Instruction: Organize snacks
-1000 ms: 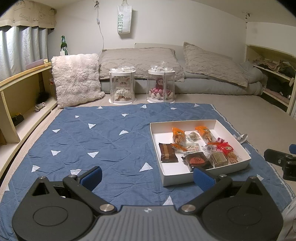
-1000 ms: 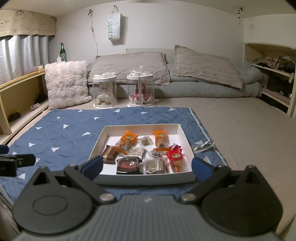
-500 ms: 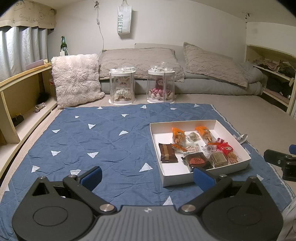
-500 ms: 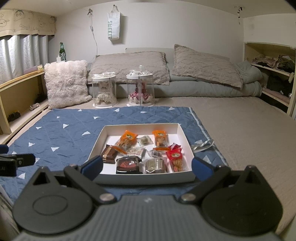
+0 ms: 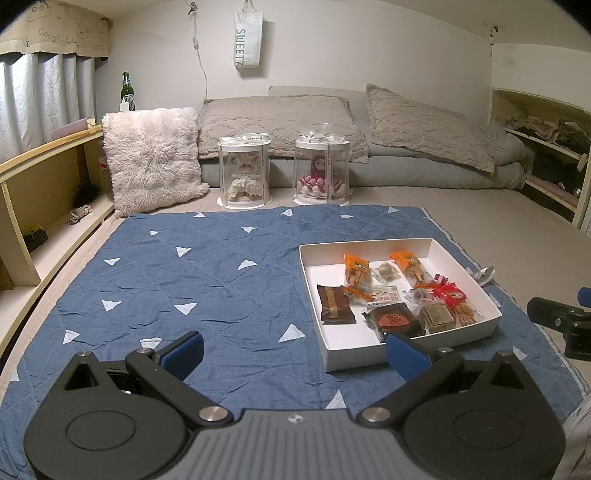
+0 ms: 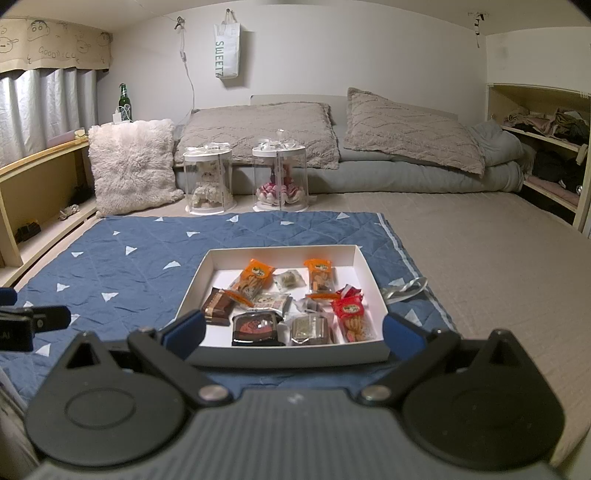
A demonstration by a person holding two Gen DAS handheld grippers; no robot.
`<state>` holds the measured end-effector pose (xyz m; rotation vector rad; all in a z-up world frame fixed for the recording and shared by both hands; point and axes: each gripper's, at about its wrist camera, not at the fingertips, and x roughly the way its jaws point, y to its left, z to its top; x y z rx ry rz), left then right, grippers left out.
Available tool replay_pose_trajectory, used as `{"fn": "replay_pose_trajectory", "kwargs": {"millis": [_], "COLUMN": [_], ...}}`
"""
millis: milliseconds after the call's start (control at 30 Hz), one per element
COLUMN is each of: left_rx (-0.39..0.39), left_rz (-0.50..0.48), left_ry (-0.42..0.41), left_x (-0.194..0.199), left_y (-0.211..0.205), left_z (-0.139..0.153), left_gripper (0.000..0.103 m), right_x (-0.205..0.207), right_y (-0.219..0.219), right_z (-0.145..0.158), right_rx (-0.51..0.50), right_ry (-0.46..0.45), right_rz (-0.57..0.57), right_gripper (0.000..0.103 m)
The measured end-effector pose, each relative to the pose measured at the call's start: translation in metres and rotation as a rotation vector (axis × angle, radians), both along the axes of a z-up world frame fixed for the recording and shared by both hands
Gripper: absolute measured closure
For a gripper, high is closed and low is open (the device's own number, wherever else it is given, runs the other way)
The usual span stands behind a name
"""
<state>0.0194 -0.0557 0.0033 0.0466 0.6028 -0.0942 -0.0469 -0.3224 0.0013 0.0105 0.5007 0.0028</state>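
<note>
A blue quilted mat (image 5: 207,280) with white triangles covers the floor. Two clear display cases (image 5: 245,170) holding dolls stand side by side beyond its far edge, beside a fluffy cushion (image 5: 151,158). A green bottle (image 5: 126,86) stands on the left ledge, and a white bag (image 5: 247,35) hangs on the wall.

No visible change since earlier.

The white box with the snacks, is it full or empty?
Partly full. The white box has wrapped snacks like the red packet, but bare white floor shows at its far end.
</note>
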Motion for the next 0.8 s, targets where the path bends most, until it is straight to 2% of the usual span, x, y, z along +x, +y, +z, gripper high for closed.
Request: {"fn": "replay_pose_trajectory", "kwargs": {"millis": [800], "left_rx": [-0.001], "left_rz": [0.001], "left_ry": [0.002], "left_x": [-0.0004], "left_y": [-0.0002], "left_z": [0.0], "left_gripper": [0.0], "right_x": [-0.0017], "right_y": [0.002], "right_z": [-0.0015], "right_rx": [-0.002], "right_ry": [0.004], "right_rz": [-0.003], "right_gripper": [0.001]}}
